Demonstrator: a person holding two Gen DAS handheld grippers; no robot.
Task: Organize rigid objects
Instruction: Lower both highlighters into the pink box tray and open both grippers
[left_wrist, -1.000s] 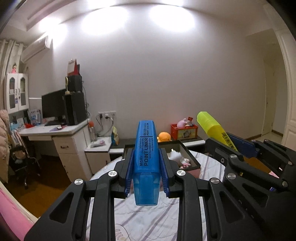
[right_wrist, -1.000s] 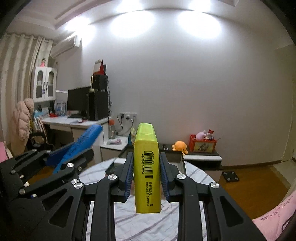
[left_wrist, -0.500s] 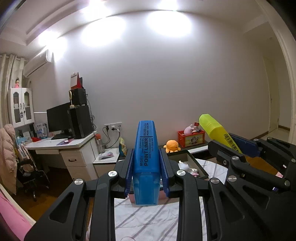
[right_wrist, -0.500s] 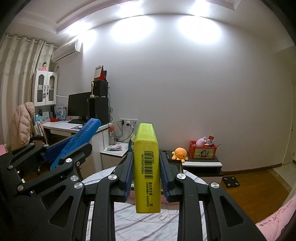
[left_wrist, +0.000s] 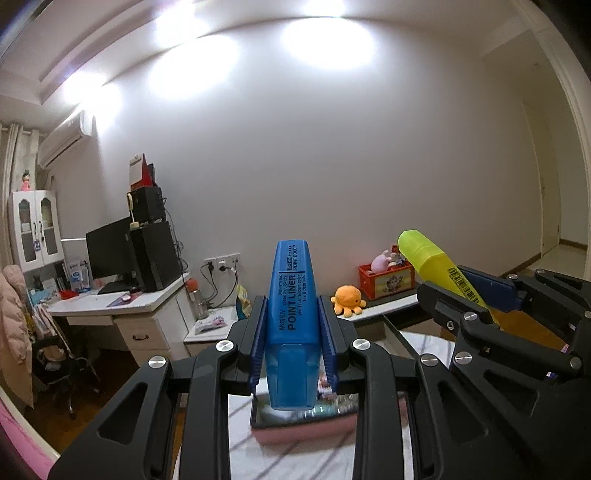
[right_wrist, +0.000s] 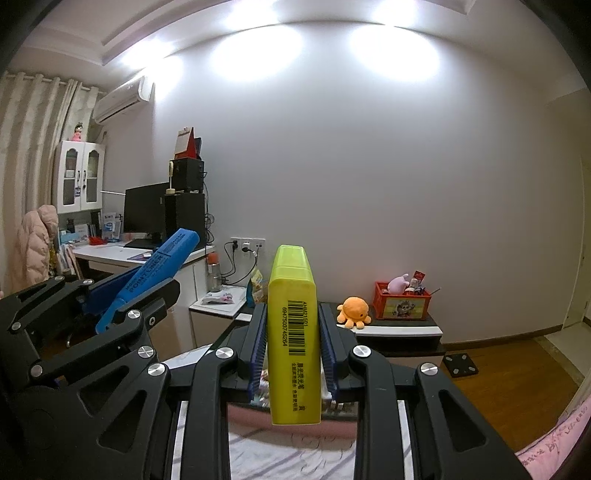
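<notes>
Progress: mid-carry | left gripper (left_wrist: 291, 343) clamped on blue highlighter (left_wrist: 291, 317) | right gripper (right_wrist: 291, 347) clamped on yellow highlighter (right_wrist: 293, 347) | both held aloft above pink box (left_wrist: 306, 432) on the near table | left to do, seemingly: set both down in it

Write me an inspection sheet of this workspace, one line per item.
Surface: table with striped cloth.
Job's things: blue highlighter and yellow highlighter, both held in the air; pink tray below them on the cloth.
Clutter: small items in the tray, too hidden to name.
Grippers: left gripper shut on the blue highlighter; right gripper shut on the yellow highlighter.
Cables: plugs and cords at the wall socket.
Surroundings: desk with monitor, orange octopus plush, red toy crate.
</notes>
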